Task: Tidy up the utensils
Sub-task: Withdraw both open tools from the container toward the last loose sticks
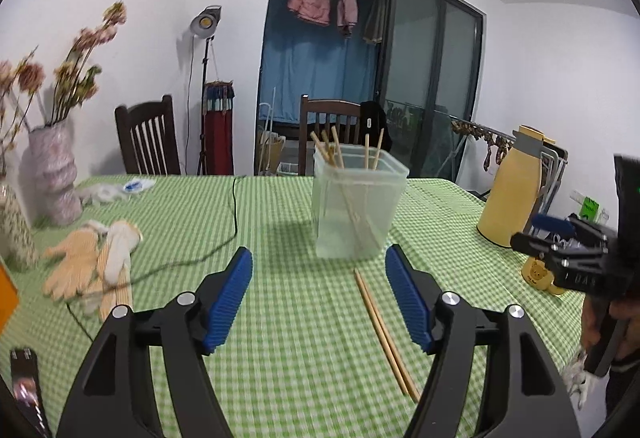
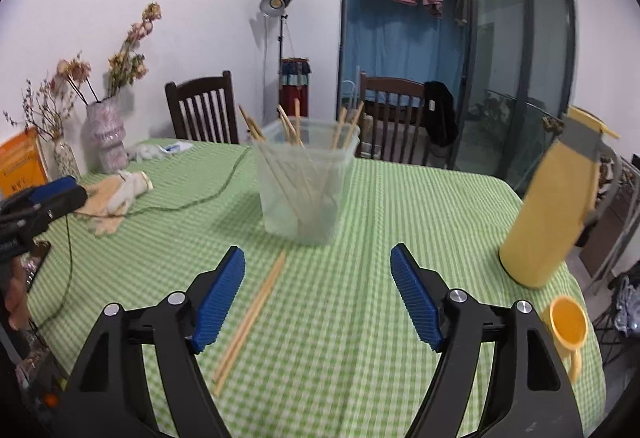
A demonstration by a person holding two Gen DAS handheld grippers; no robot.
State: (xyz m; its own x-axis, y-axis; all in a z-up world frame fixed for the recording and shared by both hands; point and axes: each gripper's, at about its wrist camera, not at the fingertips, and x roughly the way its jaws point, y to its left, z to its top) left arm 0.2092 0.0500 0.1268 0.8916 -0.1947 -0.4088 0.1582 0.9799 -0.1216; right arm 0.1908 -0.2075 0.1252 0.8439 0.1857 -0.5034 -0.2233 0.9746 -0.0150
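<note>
- The left gripper, black with ribbed blue pads, hovers over the worktop, which is covered in a green-and-white checked cloth; its fingers stand wide apart with nothing between the pads.
- The right gripper, of the same build, also hangs over the cloth, its fingers spread and empty.
- A pair of pale wooden chopsticks lies flat on the cloth, side by side, just inside the left gripper's right-hand finger; in the right wrist view the same pair runs beside the right gripper's left-hand finger.
- Beyond the pair stands a translucent square plastic container, upright, with several more wooden chopsticks leaning inside it, their tips above the rim.
- A tall yellow thermos jug with a grey collar stands at the right of the worktop, and a small yellow cup sits near its base.
- Cream work gloves lie at the left, crossed by a thin dark cable.
- A pinkish ribbed vase with dried flowers stands at the far left edge.
</note>
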